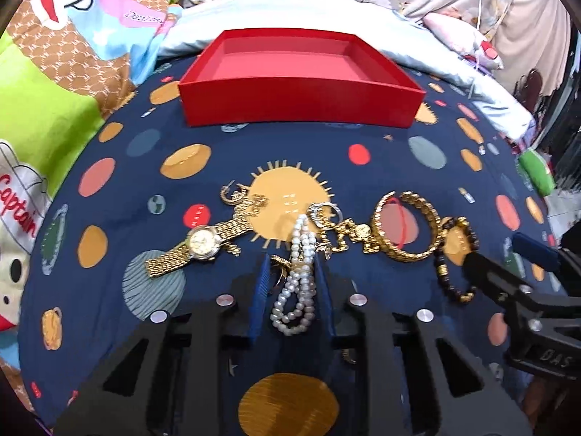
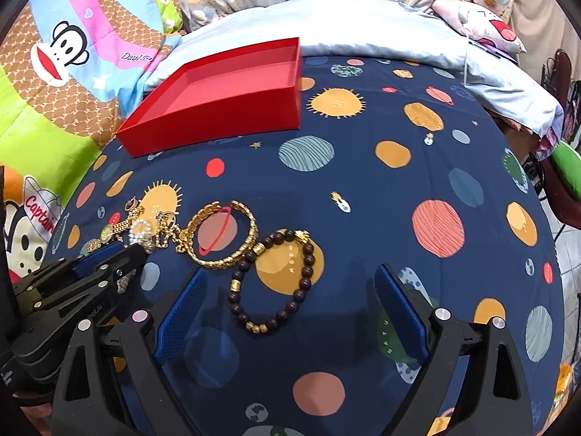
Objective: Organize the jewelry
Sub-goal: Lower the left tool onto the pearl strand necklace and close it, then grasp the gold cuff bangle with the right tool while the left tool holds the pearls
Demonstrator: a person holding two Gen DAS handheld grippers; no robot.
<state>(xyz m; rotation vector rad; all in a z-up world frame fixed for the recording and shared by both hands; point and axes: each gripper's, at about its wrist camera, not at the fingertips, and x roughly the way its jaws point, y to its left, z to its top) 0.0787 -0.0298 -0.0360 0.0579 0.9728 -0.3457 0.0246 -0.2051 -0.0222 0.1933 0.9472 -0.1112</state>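
My left gripper [image 1: 291, 259] is shut on a white pearl bracelet [image 1: 296, 290], its blue pads pressing both sides of the strands on the navy bedspread. Around it lie a gold watch [image 1: 199, 245], a gold link bracelet [image 1: 406, 225], a gold chain [image 1: 345, 234] and hoop earrings [image 1: 230, 196]. My right gripper [image 2: 290, 309] stands open and straddles a dark bead bracelet [image 2: 308, 265] without touching it. An open red box [image 1: 297, 105] sits empty beyond the jewelry. In the right wrist view the left gripper [image 2: 132, 250] shows at the far left by the pearl bracelet [image 2: 139, 230].
The navy planet-print bedspread [image 2: 363, 181] covers the bed. A cartoon quilt [image 1: 54, 91] lies to the left, and a pale blue pillow [image 1: 290, 11] sits behind the box. The bed's right edge drops away near a green object [image 2: 570, 170].
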